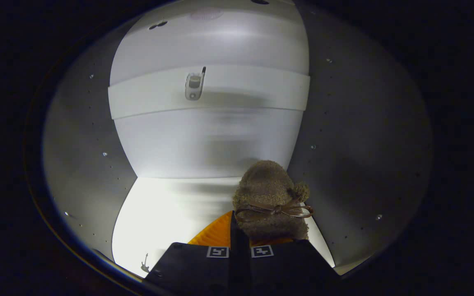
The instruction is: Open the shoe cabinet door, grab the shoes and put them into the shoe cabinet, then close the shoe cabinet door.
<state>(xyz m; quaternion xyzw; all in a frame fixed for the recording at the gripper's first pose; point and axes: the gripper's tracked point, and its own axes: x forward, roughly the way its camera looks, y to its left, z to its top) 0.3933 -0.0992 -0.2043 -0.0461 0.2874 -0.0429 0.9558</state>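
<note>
A brown fuzzy shoe (270,193) with a thin brown bow and an orange sole (216,235) is just ahead of my fingers, its toe pointing into the cabinet. My gripper (240,246) is shut on the shoe's heel end, the two fingers almost touching. The shoe hangs low over the white cabinet floor (167,213), close to the right side wall (356,156). The cabinet's door is not in sight from here.
The white back panel (208,139) of the cabinet stands beyond the shoe. A horizontal white rail (253,92) crosses it, carrying a small metal fitting (194,85). The grey left wall (84,144) has small peg holes. A tiny guitar-shaped mark (145,263) lies on the floor near the left finger.
</note>
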